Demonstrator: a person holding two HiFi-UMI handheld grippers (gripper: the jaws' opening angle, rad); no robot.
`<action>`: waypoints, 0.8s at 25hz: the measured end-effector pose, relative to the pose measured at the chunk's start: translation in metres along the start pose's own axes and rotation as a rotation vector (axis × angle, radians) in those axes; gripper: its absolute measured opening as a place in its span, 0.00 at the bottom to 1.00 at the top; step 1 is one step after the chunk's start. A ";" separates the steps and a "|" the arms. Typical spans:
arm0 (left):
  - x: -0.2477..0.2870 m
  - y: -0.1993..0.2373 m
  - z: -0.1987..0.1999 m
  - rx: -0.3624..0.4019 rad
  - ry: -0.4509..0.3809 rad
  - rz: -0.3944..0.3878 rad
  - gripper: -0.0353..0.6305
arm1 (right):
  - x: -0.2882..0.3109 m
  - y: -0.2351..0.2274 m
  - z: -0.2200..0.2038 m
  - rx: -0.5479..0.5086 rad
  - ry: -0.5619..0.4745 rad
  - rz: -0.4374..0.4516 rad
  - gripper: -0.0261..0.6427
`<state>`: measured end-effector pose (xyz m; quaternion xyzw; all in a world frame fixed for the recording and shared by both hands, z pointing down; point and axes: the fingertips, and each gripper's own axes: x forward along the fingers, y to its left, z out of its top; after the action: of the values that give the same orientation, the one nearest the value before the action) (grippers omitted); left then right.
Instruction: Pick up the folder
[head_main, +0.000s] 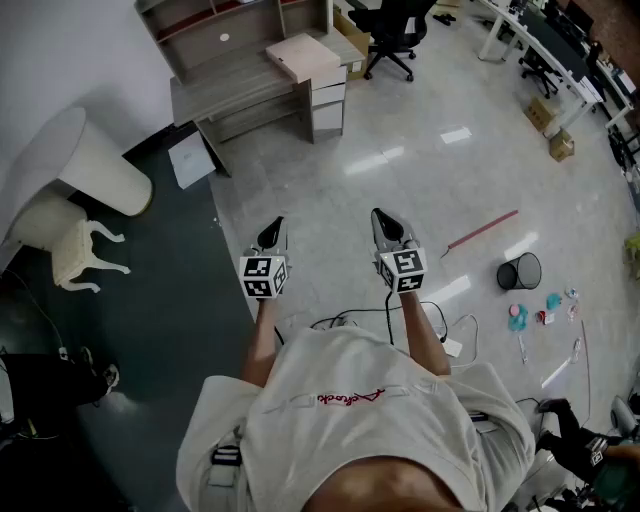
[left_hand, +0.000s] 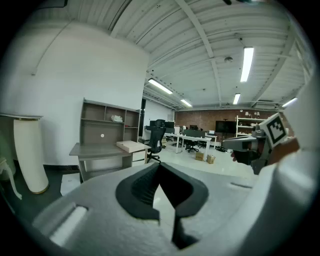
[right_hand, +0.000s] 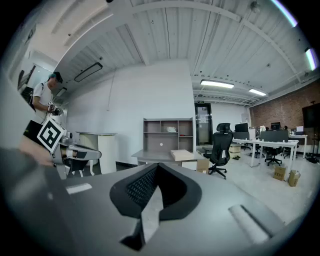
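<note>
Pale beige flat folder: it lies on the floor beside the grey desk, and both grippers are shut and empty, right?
Not quite. The pale beige flat folder lies on top of the grey desk, not on the floor beside it, as the head view shows. The left gripper and right gripper are indeed shut and empty.

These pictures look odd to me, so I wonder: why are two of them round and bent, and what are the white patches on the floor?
Left gripper view and right gripper view: a wide-angle lens gives a dark round border and bowed ceiling lines, the near foreground is soft, and the ceiling light strip is blown out. Head view: the glossy floor mirrors lights as white glare patches.
</note>
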<state>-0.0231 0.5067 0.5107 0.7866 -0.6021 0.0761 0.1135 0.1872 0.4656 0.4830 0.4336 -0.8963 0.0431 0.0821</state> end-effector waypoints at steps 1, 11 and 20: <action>0.000 -0.002 -0.001 0.001 -0.001 0.001 0.05 | -0.001 -0.002 -0.001 0.001 0.000 0.000 0.05; 0.010 -0.022 0.007 0.020 -0.012 0.026 0.05 | -0.015 -0.029 -0.005 -0.009 -0.005 0.013 0.05; 0.017 -0.041 0.011 0.043 -0.011 0.037 0.05 | -0.025 -0.043 -0.017 -0.005 0.012 0.044 0.05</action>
<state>0.0212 0.4980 0.5012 0.7779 -0.6155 0.0869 0.0916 0.2379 0.4612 0.4957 0.4130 -0.9053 0.0451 0.0879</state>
